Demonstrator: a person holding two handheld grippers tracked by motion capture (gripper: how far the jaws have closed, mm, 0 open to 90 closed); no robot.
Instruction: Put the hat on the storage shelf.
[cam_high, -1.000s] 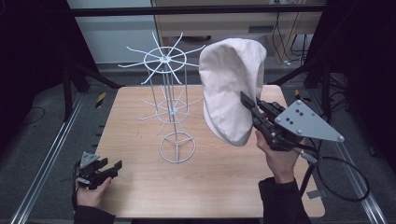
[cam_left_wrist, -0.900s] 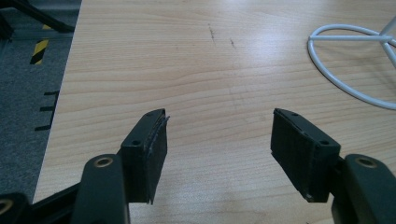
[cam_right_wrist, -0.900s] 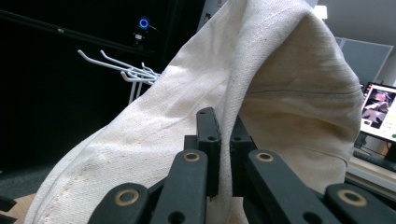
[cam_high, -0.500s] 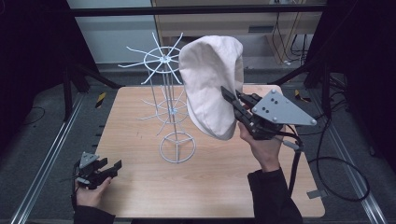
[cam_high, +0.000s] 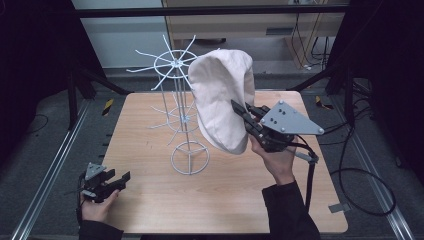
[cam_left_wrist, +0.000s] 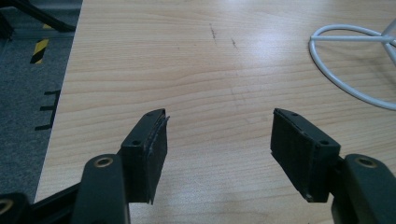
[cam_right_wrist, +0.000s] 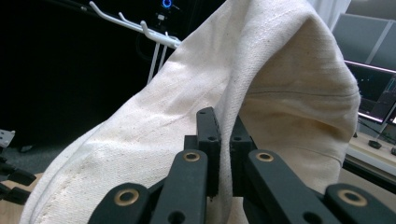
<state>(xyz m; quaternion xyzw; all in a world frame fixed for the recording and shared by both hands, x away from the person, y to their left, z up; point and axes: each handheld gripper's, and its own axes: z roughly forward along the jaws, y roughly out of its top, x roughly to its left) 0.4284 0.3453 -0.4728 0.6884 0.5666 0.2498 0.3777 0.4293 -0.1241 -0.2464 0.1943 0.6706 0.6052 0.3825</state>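
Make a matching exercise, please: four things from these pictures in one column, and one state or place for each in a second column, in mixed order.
Things:
1. hat
2. rack
3. left gripper
4. right gripper

States or places:
A. open, low at the table's near left corner
B. white wire, standing on the table
C. shut on cream cloth
D. held up in the air beside the rack

Pairs: 1-D, 2-B, 3-A, 4-C

Left gripper (cam_high: 121, 177): held low at near-left corner of worktop (cam_high: 150, 200), jaws wide apart, nothing between, pointing right. Left hand (cam_high: 97, 207) wrapped round its body from below.

Right gripper (cam_high: 238, 108): raised right of centre, jaws pointing far-left, closed on fold of cream cloth (cam_high: 220, 100). Right hand (cam_high: 275, 160) grips from beneath, dark sleeve (cam_high: 287, 212) entering from near edge.
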